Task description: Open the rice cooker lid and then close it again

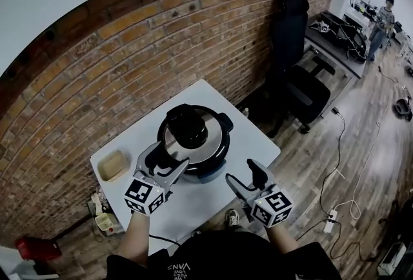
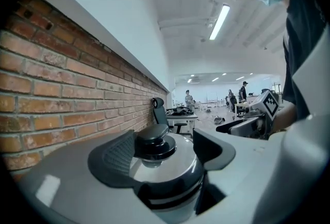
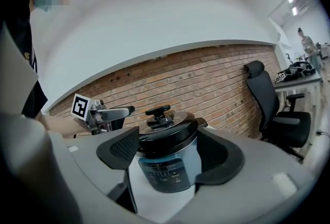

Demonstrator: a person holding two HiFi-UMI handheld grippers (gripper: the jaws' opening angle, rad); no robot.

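1. Rice cooker [image 1: 210, 166] is set mid table [image 1: 255, 143], lid [image 1: 216, 139] on; contents hidden.
2. Left gripper [image 1: 169, 157]: jaws apart, knob [image 2: 154, 141] framed btwn them, not gripped. Right gripper [image 1: 247, 175]: jaws apart, nothing held.
3. Risk: knob gripped off-centre, so lid could be dropped or cooker dragged.
4. Beige tray [image 1: 113, 166] at table corner: apparently empty.

White table [image 1: 257, 143], tan tray [image 1: 113, 165] (at its left corner), brick wall [image 1: 129, 66], black office chair [image 1: 293, 59]
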